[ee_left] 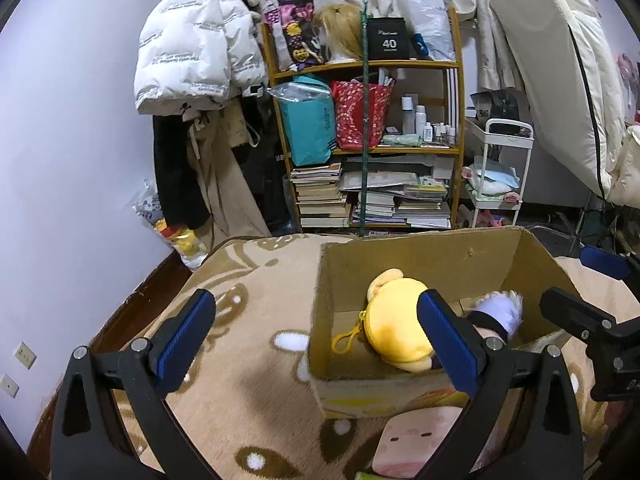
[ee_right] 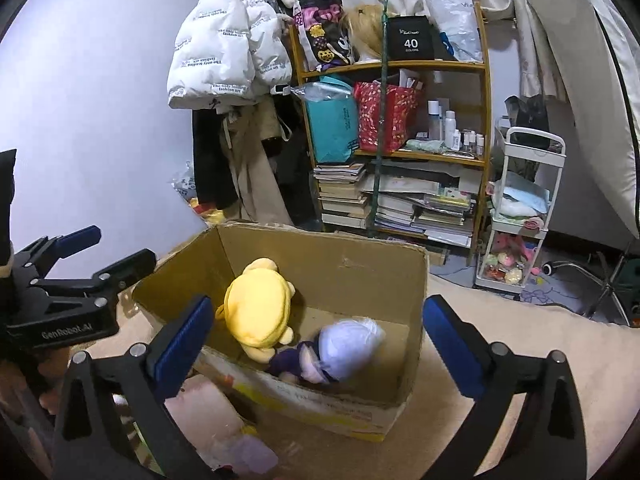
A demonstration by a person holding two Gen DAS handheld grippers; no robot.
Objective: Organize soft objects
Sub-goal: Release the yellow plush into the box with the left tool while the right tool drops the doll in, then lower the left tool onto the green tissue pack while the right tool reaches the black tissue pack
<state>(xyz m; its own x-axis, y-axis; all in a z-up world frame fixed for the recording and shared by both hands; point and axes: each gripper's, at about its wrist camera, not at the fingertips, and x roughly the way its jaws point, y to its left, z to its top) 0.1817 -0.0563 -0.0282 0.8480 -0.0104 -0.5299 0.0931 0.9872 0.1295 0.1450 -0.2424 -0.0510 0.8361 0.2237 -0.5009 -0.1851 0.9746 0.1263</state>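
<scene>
An open cardboard box [ee_left: 436, 256] stands on a patterned blanket; it also shows in the right wrist view [ee_right: 352, 268]. Inside lie a yellow plush [ee_left: 394, 326] [ee_right: 256, 312] and a doll with pale lavender hair [ee_left: 502, 312] [ee_right: 344, 348]. My left gripper [ee_left: 316, 344] is open and empty, over the box's near left corner. My right gripper [ee_right: 316, 344] is open and empty, above the box's near edge. A pink plush [ee_left: 416, 440] [ee_right: 204, 404] lies on the blanket in front of the box. Each gripper shows at the other view's edge.
A wooden shelf [ee_left: 368, 66] with bags, bottles and stacked books stands behind. A white puffer jacket [ee_left: 192, 44] hangs at its left. A white cart [ee_right: 520, 216] is at the right. The brown-patterned blanket [ee_left: 248, 280] spreads left of the box.
</scene>
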